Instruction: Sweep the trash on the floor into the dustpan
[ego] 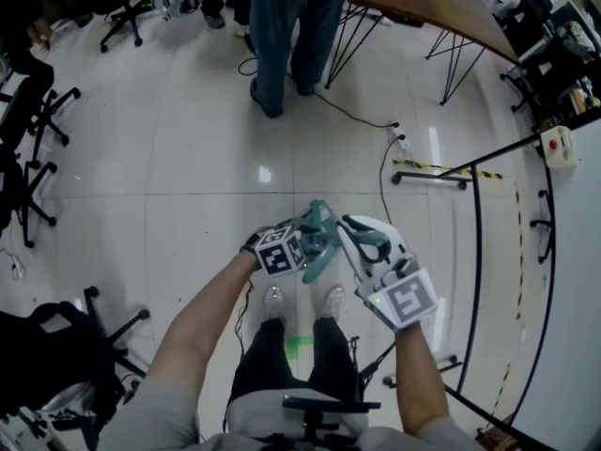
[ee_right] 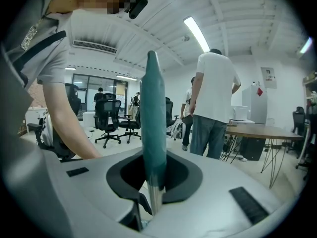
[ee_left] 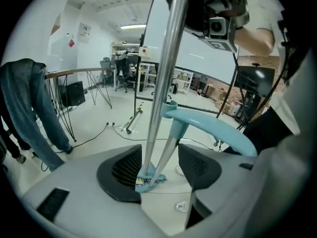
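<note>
- The right claw [ee_right: 153, 177] is clenched on the dark teal grip of the broom handle [ee_right: 154, 118], which stands upright at frame centre. Bare metal shows just below the grip.
- The left claw [ee_left: 159, 165] is released, its pads apart. Two poles pass through the gap. The silver broom handle runs just beside the left pad. The other is the pole of the dustpan handle [ee_left: 213, 125], whose pale teal grip curves off to the right.
- A sliver of floor [ee_left: 99, 128] shows between the right pad and the nearer pole.
- Low between the pads, both poles end at a teal foot [ee_left: 148, 178] on the floor with some coloured scraps. It is too small to tell brush from dustpan.
- In the head view the two claws meet at centre and hide brush, dustpan and trash. Only the person's shoes [ego: 274, 301] show beneath.
- A bystander [ego: 282, 36] at upper centre is cut off at the waist.
</note>
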Demonstrator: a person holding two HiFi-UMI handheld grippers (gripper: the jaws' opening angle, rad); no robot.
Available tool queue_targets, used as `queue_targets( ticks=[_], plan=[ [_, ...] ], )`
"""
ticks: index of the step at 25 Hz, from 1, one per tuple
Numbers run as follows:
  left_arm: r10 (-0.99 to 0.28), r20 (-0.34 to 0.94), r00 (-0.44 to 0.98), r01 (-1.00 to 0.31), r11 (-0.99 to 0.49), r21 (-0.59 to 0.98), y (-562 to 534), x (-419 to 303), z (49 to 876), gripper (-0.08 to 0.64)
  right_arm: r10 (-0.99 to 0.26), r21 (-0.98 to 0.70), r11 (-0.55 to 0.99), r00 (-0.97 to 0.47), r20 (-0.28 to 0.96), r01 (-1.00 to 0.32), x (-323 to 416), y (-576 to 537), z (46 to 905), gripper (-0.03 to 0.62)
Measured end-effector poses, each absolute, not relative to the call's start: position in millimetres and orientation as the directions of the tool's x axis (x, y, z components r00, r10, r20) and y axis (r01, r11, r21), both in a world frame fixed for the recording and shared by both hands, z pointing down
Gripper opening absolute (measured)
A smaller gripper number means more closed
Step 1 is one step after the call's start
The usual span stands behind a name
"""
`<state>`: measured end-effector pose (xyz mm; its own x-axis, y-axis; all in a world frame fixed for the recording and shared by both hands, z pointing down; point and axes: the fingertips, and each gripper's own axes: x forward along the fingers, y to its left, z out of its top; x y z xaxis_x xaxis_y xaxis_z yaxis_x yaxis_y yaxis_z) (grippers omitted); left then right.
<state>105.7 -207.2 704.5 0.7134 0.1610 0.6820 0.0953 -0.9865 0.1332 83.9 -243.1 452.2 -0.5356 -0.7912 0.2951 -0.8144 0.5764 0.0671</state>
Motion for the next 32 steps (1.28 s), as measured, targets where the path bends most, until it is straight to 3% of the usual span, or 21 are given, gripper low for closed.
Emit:
queue_targets(
  ticks=[16,21,32],
  plan=[
    [0.245,0.7,0.671,0.249,-0.963,0.099,-200,120,706,0.27,-0.863,0.016,0.444,-0.423,0.275,-0.896,100,-236,446,0.044],
    [0.246,0.69,0.68,0.247,-0.964,0.099,-195,118,706,0.27,-0.869,0.001,0.433,-0.417,0.267,-0.901,99,-232,442,0.044],
    [0.329,0.696,0.638,0.391,-0.917,0.074,-180,133,709,0.275,-0.862,-0.004,0.452,-0.438,0.256,-0.892,90,-228,441,0.046]
  ],
)
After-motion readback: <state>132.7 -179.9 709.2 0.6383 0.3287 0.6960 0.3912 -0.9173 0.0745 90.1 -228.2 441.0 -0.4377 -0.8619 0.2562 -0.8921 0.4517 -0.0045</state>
